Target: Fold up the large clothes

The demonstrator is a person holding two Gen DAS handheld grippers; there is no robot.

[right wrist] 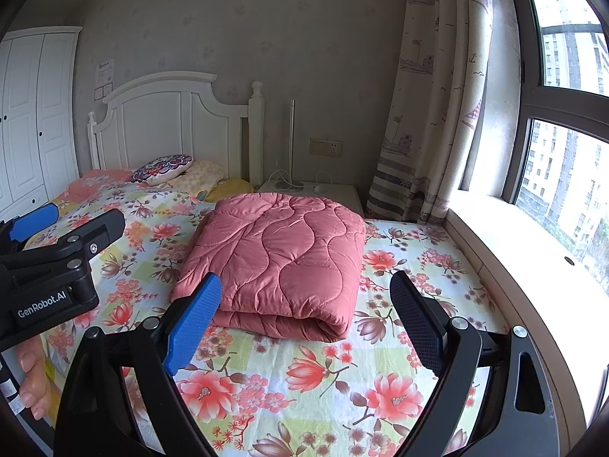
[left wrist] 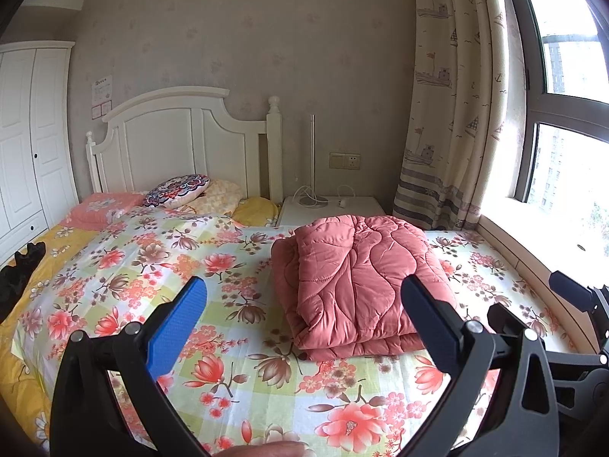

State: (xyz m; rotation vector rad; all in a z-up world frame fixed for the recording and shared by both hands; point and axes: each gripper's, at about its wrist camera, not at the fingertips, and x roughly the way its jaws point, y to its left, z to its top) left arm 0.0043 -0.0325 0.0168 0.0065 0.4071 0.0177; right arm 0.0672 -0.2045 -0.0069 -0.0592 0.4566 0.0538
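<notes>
While nothing lies between either pair of jaws, both spread wide and hanging empty over the floral sheet (right wrist: 289, 384): left gripper (left wrist: 304, 320) and right gripper (right wrist: 308, 320) side by side, aimed slightly downward at the bundle, likely drawn back because no fold looks left to make. Just beyond the fingertips, the pink quilt (right wrist: 281, 255), resting on the bed toward its window side, apart from both grippers. Folded into 1 thick, roughly square stack, wavy stitching on top, rounded fold facing forward, layered edges at its left. Farther off, pillows (left wrist: 179, 190), white headboard (left wrist: 182, 141), curtain (right wrist: 430, 114).
</notes>
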